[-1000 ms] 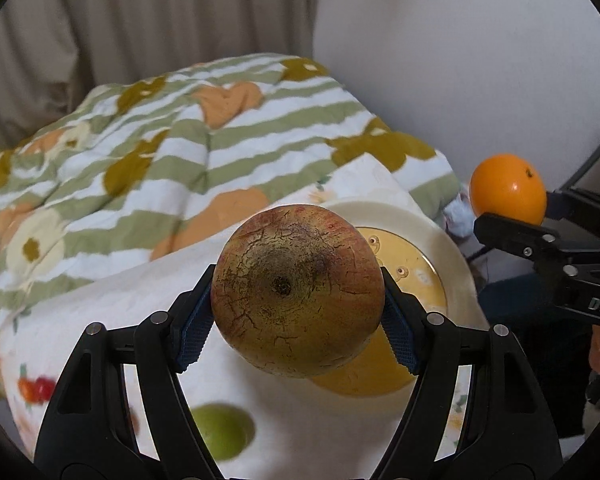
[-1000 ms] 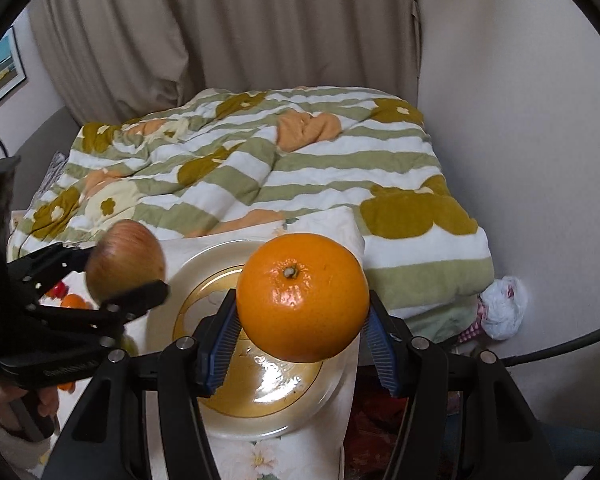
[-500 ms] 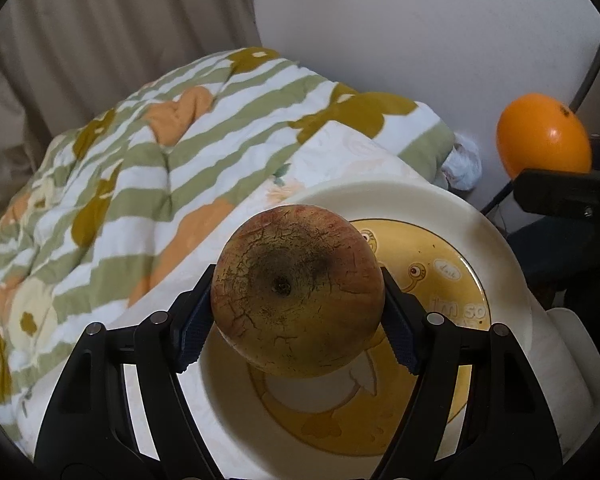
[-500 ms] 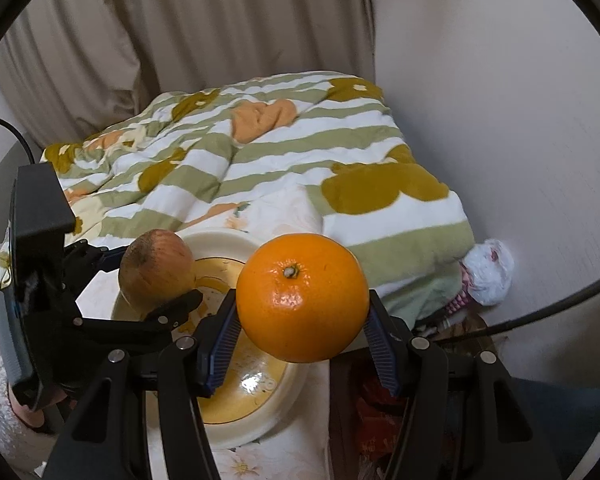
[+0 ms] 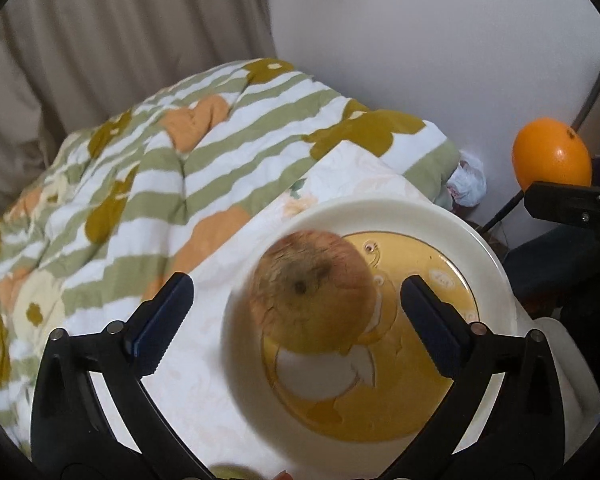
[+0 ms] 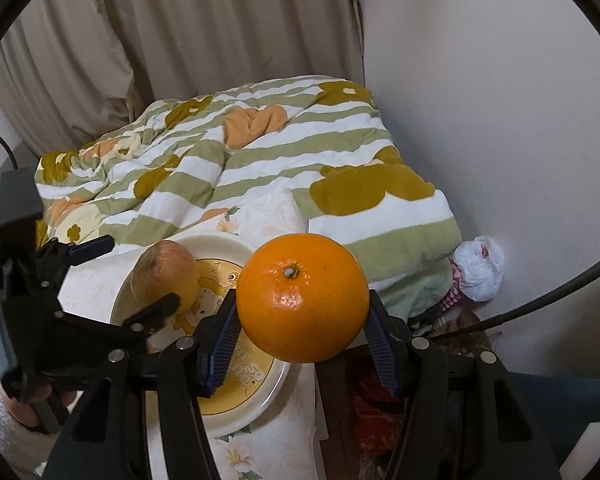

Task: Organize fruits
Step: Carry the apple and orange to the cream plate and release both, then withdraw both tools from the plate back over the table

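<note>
The left tongs (image 5: 296,316) stand wide open, their jaws having just been opening; the apple (image 5: 314,290) sits between them with clear gaps on both sides, touched by neither pad, blurred, over the near-left part of the plate (image 5: 496,264); whether it already rests on the plate or is dropping onto it cannot be told. In the right wrist view the same apple (image 6: 166,276) shows at the plate's (image 6: 216,240) far-left edge, the left tongs (image 6: 128,280) spread either side of it.

The right tongs (image 6: 302,344) are clamped on the orange (image 6: 302,298), stem end facing the camera; the orange hangs in the air over the plate's right rim, to the right of the apple and apart from it; from the left wrist view the orange (image 5: 550,156) floats high at the right, beyond the plate.

The plate lies on a pale flowered cloth (image 6: 256,216), in front of a striped quilt (image 6: 260,168); the free yellow centre of the plate lies down and to the left of the orange, so the right hand is the nearer for the next placing, and should likely lower leftward, short of the apple. Both fruits are round, so no long axis matters.
</note>
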Demonstrator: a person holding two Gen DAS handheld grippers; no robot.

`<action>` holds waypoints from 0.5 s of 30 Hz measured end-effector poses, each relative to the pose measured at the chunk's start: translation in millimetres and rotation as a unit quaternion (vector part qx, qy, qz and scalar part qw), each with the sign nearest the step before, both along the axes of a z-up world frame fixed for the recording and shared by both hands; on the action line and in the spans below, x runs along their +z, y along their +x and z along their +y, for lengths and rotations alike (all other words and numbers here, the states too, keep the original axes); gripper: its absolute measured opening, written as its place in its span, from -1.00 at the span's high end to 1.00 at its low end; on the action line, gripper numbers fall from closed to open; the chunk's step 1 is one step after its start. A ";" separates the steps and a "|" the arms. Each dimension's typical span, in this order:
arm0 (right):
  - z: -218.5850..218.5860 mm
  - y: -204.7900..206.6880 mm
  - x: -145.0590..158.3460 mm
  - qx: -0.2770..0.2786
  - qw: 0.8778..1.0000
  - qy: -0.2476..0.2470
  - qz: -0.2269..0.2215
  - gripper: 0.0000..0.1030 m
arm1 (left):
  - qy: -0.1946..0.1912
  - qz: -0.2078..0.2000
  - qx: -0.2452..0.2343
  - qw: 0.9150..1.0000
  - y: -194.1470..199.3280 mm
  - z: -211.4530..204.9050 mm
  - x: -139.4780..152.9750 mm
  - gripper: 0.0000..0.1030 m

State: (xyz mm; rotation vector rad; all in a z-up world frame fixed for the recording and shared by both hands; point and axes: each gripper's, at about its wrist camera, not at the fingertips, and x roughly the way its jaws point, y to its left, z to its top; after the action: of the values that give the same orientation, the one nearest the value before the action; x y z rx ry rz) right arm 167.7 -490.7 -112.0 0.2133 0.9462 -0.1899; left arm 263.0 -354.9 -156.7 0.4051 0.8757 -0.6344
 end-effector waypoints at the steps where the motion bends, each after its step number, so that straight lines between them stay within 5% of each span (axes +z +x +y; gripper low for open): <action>1: 0.6 0.1 0.3 0.004 1.000 0.000 0.000 -0.07 | -0.002 0.003 0.008 1.000 -0.1 4.5 2.3 -1.00; 15: 36.5 25.3 -21.4 0.158 0.987 -0.027 -0.002 -0.07 | 0.000 0.000 0.143 0.990 -16.4 88.9 35.7 -1.00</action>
State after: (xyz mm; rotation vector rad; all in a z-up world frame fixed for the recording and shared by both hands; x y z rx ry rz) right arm 193.0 -454.2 -133.4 0.0123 0.9556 0.0764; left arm 246.6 -266.0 -121.0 0.2712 0.9138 -0.3693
